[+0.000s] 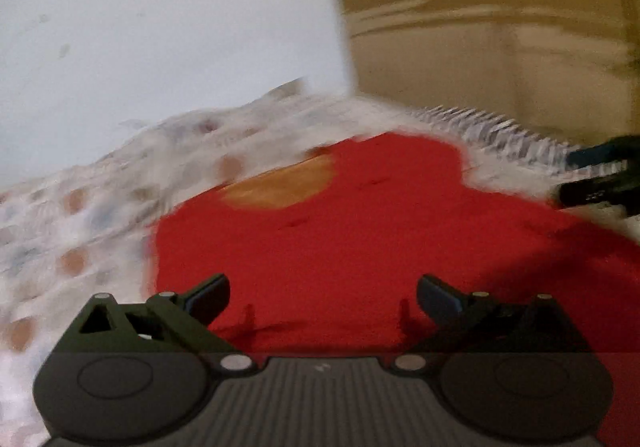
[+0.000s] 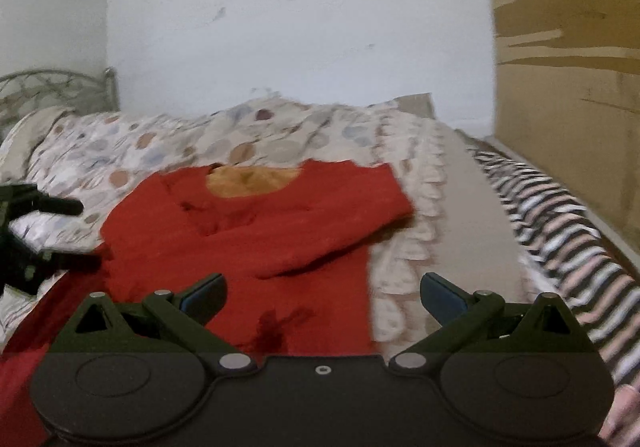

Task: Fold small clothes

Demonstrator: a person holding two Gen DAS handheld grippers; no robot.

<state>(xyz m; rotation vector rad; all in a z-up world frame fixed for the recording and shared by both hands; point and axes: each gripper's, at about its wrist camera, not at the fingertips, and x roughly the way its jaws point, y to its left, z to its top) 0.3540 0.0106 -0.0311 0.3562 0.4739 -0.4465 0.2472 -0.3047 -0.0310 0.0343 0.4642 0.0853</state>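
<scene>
Closest to me, my right gripper (image 2: 322, 297) has its two black fingers with blue pads (image 2: 442, 293) spread wide, nothing between them, hovering over the lower hem of a red knitted sweater with an orange lining at the neck (image 2: 256, 231). My left gripper (image 1: 323, 297) is likewise spread wide and holds nothing, sitting low over the same red knit (image 1: 360, 231), which fills the space between its fingers; this view is heavily motion-blurred, so I cannot tell whether the tips touch the fabric. The sweater lies flat on a white bedspread printed with brown, blue and grey circles (image 2: 132, 143), neck opening pointing away from me, one sleeve folded across the chest with its cuff resting near the right edge of the body. In the right wrist view the left gripper shows at the left border, its dark fingers open just beside the sweater's left side. To the right of the sweater a ruffled edge of the bedspread runs alongside a black, white and pink striped cloth (image 2: 568, 231). Beyond the bed stands a plain white wall (image 2: 300, 27), a curled metal headboard (image 2: 56, 87) at far left, and a tall stack of brown cardboard boxes (image 2: 568, 67) at far right.
</scene>
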